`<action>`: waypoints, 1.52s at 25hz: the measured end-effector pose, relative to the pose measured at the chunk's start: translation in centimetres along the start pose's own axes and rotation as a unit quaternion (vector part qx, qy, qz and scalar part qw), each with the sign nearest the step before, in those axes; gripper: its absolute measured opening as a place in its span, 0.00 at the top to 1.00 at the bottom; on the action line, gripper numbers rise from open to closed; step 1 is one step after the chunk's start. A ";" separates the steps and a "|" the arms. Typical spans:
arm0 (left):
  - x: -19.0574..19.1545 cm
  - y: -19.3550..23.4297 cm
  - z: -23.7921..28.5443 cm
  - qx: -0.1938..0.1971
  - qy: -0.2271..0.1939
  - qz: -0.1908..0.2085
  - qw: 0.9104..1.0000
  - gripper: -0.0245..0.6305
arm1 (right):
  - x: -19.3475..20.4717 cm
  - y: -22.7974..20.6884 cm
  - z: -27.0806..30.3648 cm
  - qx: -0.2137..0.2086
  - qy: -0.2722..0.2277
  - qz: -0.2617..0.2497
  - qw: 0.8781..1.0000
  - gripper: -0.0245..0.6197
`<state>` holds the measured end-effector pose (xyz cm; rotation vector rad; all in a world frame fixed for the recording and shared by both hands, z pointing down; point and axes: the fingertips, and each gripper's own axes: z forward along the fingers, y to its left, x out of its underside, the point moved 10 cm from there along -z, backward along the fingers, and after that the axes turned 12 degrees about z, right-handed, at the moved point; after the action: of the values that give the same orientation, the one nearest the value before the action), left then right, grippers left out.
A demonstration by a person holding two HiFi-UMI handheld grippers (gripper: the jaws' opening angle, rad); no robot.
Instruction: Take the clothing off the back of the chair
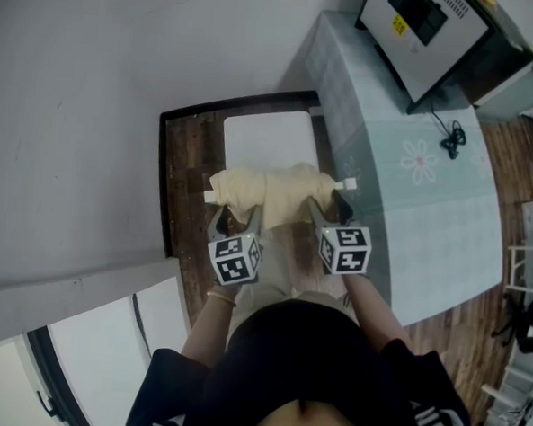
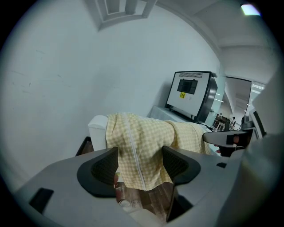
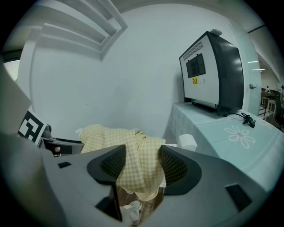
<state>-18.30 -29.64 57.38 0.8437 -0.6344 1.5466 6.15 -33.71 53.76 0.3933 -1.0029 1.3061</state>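
Seen from above, a person stands at a white chair [image 1: 269, 138] by a pale wall; the left gripper [image 1: 235, 216] has its jaws spread wide, with the left part of the yellow checked garment [image 1: 268, 191] hanging loose between them, not pinched; the garment lies draped across the top of the chair back [image 2: 96, 127]; the right gripper [image 1: 325, 211] is likewise wide open, with the garment's right part between its jaws, ungripped; to the right stands a table [image 1: 429, 200] under a pale flowered cloth, bearing a white machine [image 1: 431, 29].
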 end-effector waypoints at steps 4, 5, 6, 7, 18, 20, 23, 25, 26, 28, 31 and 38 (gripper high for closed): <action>-0.1 0.0 0.4 0.000 0.004 0.004 1.000 0.51 | 0.0 -0.1 0.3 0.000 0.002 0.001 1.000 0.59; -0.2 0.0 0.5 0.001 0.005 0.005 1.000 0.51 | 0.0 -0.1 0.3 0.000 0.002 0.001 1.000 0.59; -0.2 0.0 0.6 0.001 0.005 0.006 1.000 0.51 | 0.0 -0.2 0.4 0.000 0.002 0.001 1.000 0.59; -0.2 0.0 0.7 0.001 0.005 0.007 1.000 0.51 | 0.1 -0.2 0.4 0.000 0.001 0.001 1.000 0.59; -0.4 -0.3 1.0 0.000 0.006 0.007 1.000 0.53 | 0.0 -0.5 0.5 0.002 -0.002 0.007 1.000 0.59; -0.5 -0.5 1.1 0.004 0.007 0.009 1.000 0.58 | 0.0 -0.4 0.5 0.002 -0.002 0.007 1.000 0.59; -0.6 -0.9 1.0 0.009 0.008 0.010 1.000 0.65 | 0.1 -0.3 0.5 0.004 -0.001 0.005 1.000 0.60; -0.8 -1.2 0.9 0.014 0.009 0.012 1.000 0.70 | 0.1 -0.1 0.5 0.007 -0.001 0.004 1.000 0.63; -0.8 -1.3 0.9 0.017 0.010 0.013 1.000 0.72 | 0.0 -0.1 0.4 0.008 -0.001 0.005 1.000 0.66; -0.9 -1.4 0.9 0.022 0.011 0.015 1.000 0.76 | 0.0 0.1 0.4 0.010 -0.001 0.007 1.000 0.70; -1.0 -1.4 0.8 0.034 0.013 0.014 0.999 0.81 | -0.1 0.2 0.4 0.008 0.000 0.005 1.000 0.79; -1.0 -1.7 0.3 0.045 0.010 0.026 0.999 0.85 | 0.0 0.5 -0.1 0.008 -0.004 -0.002 1.000 0.86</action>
<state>-16.57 -30.21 56.61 0.8830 -0.5800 1.6388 5.77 -33.47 53.59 0.4129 -0.9994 1.3093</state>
